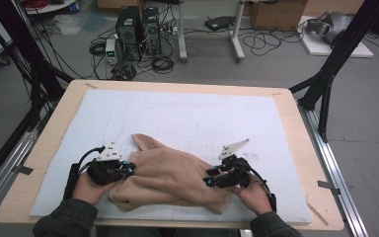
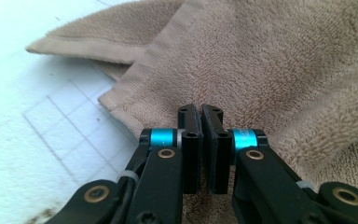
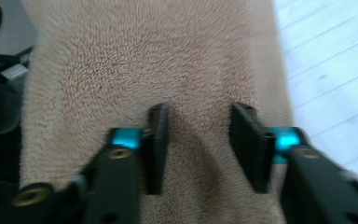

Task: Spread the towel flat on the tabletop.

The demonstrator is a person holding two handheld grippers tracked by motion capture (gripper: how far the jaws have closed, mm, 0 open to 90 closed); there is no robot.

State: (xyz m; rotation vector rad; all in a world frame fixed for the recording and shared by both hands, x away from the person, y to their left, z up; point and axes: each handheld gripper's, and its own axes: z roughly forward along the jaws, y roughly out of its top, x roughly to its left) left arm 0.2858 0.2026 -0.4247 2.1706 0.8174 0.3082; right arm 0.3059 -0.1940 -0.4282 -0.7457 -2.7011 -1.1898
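One soft, fluffy tan towel (image 1: pixel 170 177) lies crumpled near the front edge of the white padded mat (image 1: pixel 187 111). It looks light and floppy, so pinching a hem or corner should work best. The left gripper (image 1: pixel 128 169) is pressed nearly closed; I cannot tell if cloth is caught. The right gripper (image 1: pixel 208 180) is spread wide over the towel. Lots of open mat sits behind.

Motion blurs the beige terry towel (image 3: pixel 144 60) in the right gripper view; picture edges crop it there.
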